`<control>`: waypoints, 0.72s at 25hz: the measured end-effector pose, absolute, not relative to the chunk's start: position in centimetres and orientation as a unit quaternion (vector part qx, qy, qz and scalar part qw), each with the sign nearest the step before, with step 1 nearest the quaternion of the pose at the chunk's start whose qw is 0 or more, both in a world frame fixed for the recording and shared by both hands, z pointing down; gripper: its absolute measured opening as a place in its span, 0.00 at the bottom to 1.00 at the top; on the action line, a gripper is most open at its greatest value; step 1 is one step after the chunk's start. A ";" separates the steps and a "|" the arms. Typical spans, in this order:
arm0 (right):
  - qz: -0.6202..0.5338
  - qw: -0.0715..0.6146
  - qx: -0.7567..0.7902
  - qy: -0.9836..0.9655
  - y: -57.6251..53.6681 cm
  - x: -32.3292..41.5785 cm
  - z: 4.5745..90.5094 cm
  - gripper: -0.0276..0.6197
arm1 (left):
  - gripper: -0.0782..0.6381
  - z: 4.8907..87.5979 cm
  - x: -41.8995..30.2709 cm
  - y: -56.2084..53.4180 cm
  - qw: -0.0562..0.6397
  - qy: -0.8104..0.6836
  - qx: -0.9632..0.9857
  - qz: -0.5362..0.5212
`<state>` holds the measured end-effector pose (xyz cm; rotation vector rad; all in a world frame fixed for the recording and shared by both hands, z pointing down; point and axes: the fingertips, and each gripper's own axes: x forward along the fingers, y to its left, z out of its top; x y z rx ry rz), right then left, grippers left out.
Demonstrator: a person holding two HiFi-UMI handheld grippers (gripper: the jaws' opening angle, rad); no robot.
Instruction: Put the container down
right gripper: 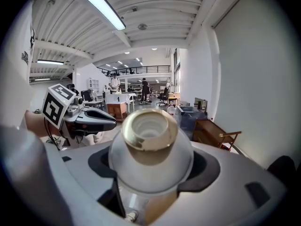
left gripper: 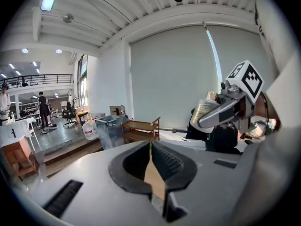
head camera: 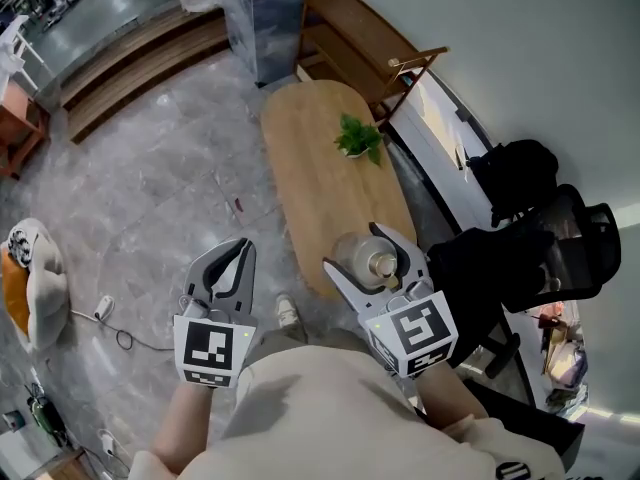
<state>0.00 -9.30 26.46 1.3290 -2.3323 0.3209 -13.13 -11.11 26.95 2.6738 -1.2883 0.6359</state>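
Glass container (right gripper: 149, 147), gold-rimmed, pinched in right claw (head camera: 355, 250), held up over the near end of the wooden worktop (head camera: 320, 168). Left claw (head camera: 236, 253) pressed together, empty, over the floor (head camera: 160, 168).

Light bright and even indoors. Ceiling tube (right gripper: 102, 9) overexposed (a second in the left gripper view). Both gripper views bow heavily, corners black. The container (right gripper: 150, 159) sharp, gold rim glinting.

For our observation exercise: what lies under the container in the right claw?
The near end of the oval wooden table. The spot directly beneath is covered by the glass container and right claw.
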 end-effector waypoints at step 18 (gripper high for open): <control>0.112 0.252 0.443 -0.853 -14.9 1.3 30.6 0.55 | 0.13 28.9 -12.4 -15.4 0.062 -0.477 0.856 0.189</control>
